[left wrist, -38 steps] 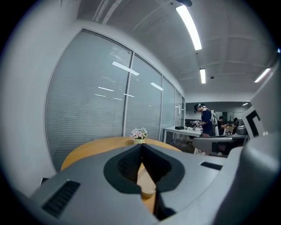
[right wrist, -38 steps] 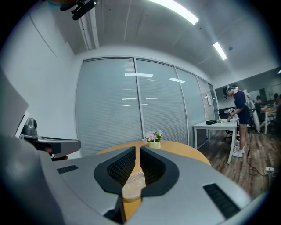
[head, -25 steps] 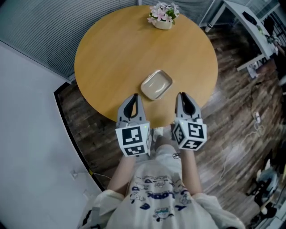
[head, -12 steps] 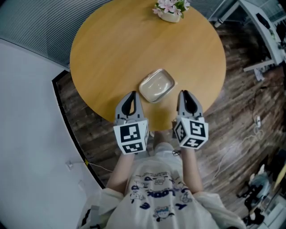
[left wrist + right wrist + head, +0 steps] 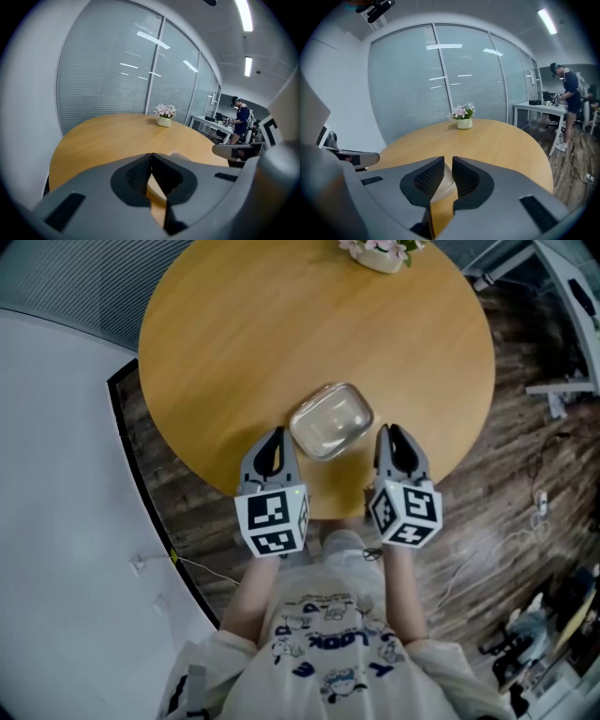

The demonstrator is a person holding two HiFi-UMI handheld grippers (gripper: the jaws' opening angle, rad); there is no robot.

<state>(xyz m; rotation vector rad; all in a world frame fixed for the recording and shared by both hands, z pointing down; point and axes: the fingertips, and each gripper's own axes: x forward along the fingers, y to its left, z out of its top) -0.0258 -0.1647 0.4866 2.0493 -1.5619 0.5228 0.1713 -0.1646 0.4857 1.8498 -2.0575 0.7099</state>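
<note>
A clear, shallow plastic container lies near the front edge of the round wooden table. My left gripper hovers over the table edge just left of it, its jaws shut with nothing between them. The container's rim peeks over the left gripper's right jaw. My right gripper is just right of the container, its jaws parted by a narrow gap and holding nothing. Part of the container shows through that gap.
A small white pot of pink flowers stands at the table's far edge. Glass walls with blinds rise behind the table. A person stands at a white desk at far right. Dark wood floor surrounds the table.
Both grippers have come forward to either side of the container and now point lower at the table. The right jaws, closed before, have parted slightly.
</note>
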